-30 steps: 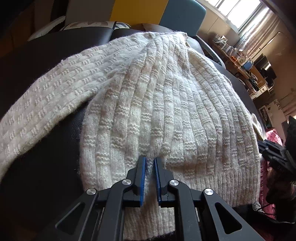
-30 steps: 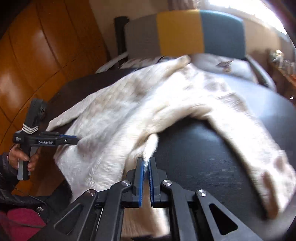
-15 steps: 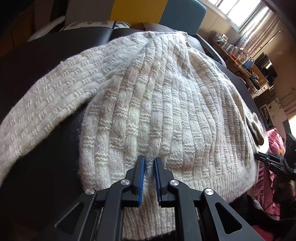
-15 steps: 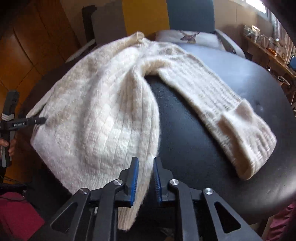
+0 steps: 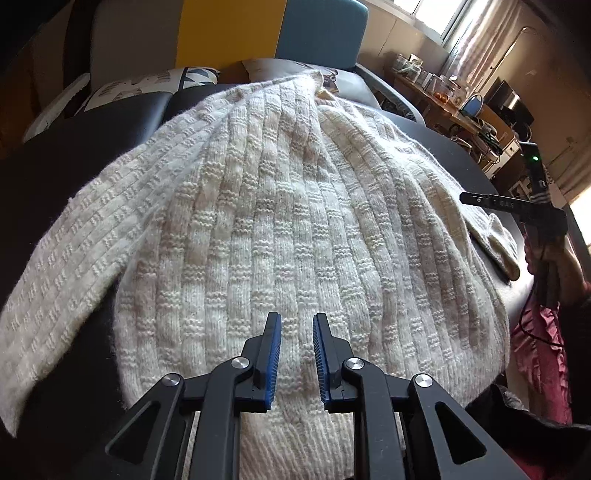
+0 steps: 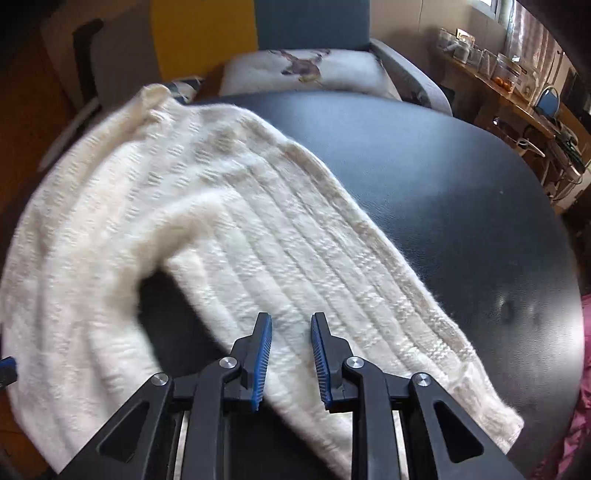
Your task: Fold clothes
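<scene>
A cream ribbed knit sweater lies spread on a black table, hem toward me and sleeves out to both sides. My left gripper is open and empty, just above the sweater's body near the hem. My right gripper is open and empty, over the sweater's right sleeve, which runs down to its cuff near the table's front edge. In the left wrist view the right gripper shows at the far right, held in a hand.
A chair with grey, yellow and teal back panels and patterned cushions stands behind the table. A cluttered wooden shelf runs along the right wall under a window. Pink fabric sits at the lower right.
Both grippers have let go of the sweater's hem and opened. The right gripper swung from the hem over to the right sleeve. The sweater now lies flatter on the table.
</scene>
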Demonstrator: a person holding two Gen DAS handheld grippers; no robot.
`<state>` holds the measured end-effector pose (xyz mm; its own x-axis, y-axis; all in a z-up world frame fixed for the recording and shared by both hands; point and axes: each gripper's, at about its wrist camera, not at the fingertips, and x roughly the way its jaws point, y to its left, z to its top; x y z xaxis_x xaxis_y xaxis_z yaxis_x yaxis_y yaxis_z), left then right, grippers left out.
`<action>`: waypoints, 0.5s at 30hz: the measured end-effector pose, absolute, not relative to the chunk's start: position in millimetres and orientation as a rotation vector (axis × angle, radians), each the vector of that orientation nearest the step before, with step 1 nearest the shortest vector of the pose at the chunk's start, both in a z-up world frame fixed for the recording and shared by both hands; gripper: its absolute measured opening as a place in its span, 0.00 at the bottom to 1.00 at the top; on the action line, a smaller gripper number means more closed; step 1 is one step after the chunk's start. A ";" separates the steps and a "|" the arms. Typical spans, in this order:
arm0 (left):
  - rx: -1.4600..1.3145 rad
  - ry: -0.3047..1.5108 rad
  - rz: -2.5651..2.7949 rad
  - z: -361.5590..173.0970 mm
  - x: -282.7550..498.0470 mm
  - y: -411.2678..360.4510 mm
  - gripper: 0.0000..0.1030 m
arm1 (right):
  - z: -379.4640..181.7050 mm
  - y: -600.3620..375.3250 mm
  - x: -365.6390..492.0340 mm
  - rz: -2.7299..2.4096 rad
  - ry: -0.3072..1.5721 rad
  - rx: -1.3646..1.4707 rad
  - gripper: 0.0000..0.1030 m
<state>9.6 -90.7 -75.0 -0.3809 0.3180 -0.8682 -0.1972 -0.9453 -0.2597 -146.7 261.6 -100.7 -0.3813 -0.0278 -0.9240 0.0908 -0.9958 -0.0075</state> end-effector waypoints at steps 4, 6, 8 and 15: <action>-1.562 -0.196 2.336 -87.6 9.3 -90.4 0.18 | -102.9 278.1 -162.7 -2.629 0.182 1.714 0.19; -1.566 -0.235 2.326 -87.5 8.3 -93.1 0.18 | -100.2 287.9 -167.5 -2.632 0.127 1.699 0.19; -1.569 -0.262 2.319 -85.8 7.9 -94.6 0.18 | -86.8 300.2 -162.3 -2.620 -0.078 1.614 0.20; -1.455 -0.332 2.359 -62.1 8.6 -106.4 0.19 | -93.8 288.6 -117.7 -2.143 -0.698 1.458 0.23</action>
<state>8.6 -106.4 -62.1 -0.4127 0.4100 -0.8133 -0.1695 -0.9119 -0.3737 -117.7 288.6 -93.8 -0.3375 -0.6205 -0.7079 0.0846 -0.7690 0.6337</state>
